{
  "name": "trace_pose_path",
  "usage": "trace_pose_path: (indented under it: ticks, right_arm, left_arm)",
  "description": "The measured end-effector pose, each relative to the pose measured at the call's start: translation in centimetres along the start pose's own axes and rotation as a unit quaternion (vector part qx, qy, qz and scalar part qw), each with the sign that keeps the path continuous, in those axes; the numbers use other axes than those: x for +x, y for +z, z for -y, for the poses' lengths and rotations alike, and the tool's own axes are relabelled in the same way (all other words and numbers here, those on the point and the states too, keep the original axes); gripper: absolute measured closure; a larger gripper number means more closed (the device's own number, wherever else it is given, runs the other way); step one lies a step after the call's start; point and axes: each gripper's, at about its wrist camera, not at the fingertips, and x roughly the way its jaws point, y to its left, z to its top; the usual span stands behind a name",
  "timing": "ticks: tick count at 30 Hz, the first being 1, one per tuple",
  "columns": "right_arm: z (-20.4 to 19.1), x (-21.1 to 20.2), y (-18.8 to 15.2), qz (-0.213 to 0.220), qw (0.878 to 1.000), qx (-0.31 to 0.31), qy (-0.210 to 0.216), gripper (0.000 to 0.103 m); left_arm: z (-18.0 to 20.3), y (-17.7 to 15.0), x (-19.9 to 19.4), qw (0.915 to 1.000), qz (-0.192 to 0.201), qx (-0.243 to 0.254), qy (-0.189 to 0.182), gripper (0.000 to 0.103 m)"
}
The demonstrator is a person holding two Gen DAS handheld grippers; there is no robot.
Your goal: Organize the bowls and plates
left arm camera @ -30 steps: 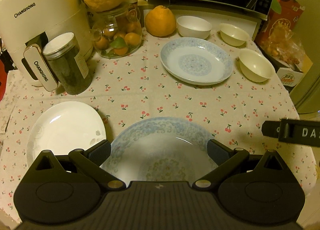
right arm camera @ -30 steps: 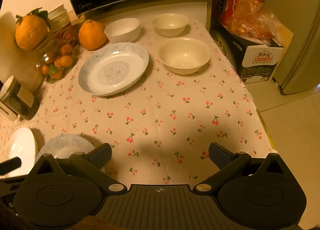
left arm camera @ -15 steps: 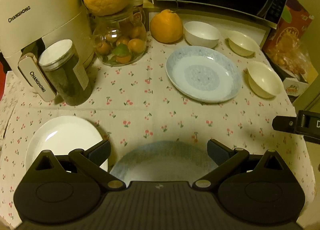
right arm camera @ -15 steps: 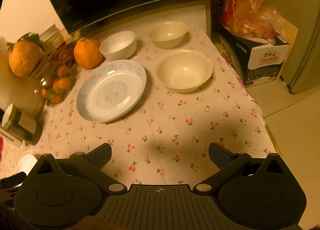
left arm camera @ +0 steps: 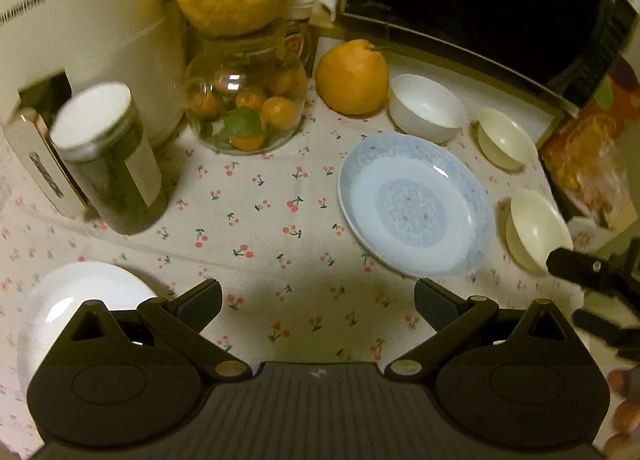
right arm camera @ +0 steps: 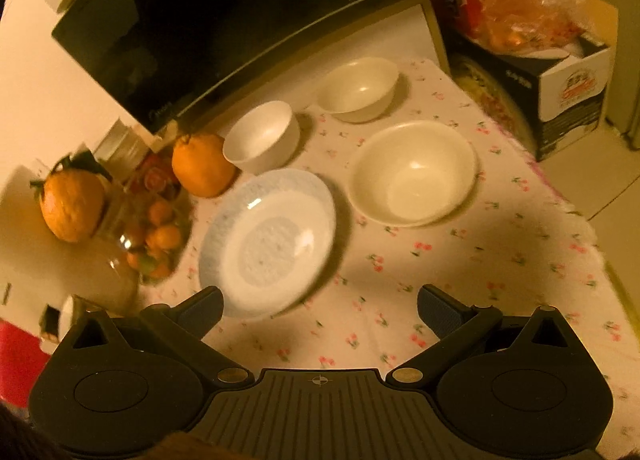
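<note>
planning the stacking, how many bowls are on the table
3. A white bowl sits beside the loose orange; a small cream bowl is at the back by the microwave; a larger cream bowl is right of the blue plate. Others may be out of view.

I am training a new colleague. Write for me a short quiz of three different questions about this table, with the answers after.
1. True or false: the left gripper holds a plate between its jaws.
2. How many bowls stand on the cherry-print tablecloth?
3. Multiple choice: what lies directly beside the large cream bowl, on its left in the right wrist view?
A. the dark jar with a white lid
B. the round blue-patterned plate
C. the plain white plate

Key
1. False: the jaws stand open with only cloth between them.
2. Three: the large cream bowl, the small cream bowl and the white bowl.
3. B, the round blue-patterned plate.
</note>
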Motion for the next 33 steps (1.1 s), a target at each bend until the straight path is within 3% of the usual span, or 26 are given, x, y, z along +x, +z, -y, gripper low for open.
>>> trace_pose_path:
  ticks: [6, 11, 17, 22, 28, 33]
  right_arm:
    - [1.4, 3.4, 0.4, -0.027, 0.997, 0.042, 0.061, 0.000]
    - [2.0, 5.3, 0.6, -0.024, 0.995, 0.057, 0.075, 0.000]
    - [3.1, 7.4, 1.0, -0.014, 0.990, 0.100, 0.101, 0.000]
    - [3.4, 9.0, 1.1, 0.005, 0.985, 0.132, 0.114, 0.003]
    - [3.2, 10.1, 0.7, 0.027, 0.986, 0.126, 0.102, 0.015]
    - [3.5, 10.7, 0.5, 0.045, 0.985, 0.137, 0.090, 0.054]
  left_arm:
    - [-1.1, 1.1, 3.3, 0.9970, -0.014, -0.062, -0.043, 0.001]
    - [-1.4, 1.8, 5.7, 0.9914, -0.006, -0.099, -0.086, 0.002]
    - [-2.0, 1.8, 7.5, 0.9806, 0.025, -0.128, -0.146, 0.012]
    - [-1.0, 1.9, 8.3, 0.9781, 0.052, -0.114, -0.166, 0.028]
    - [-0.8, 1.9, 9.2, 0.9772, 0.062, -0.115, -0.167, 0.048]
    - [-1.6, 1.5, 9.9, 0.9745, 0.059, -0.133, -0.171, 0.061]
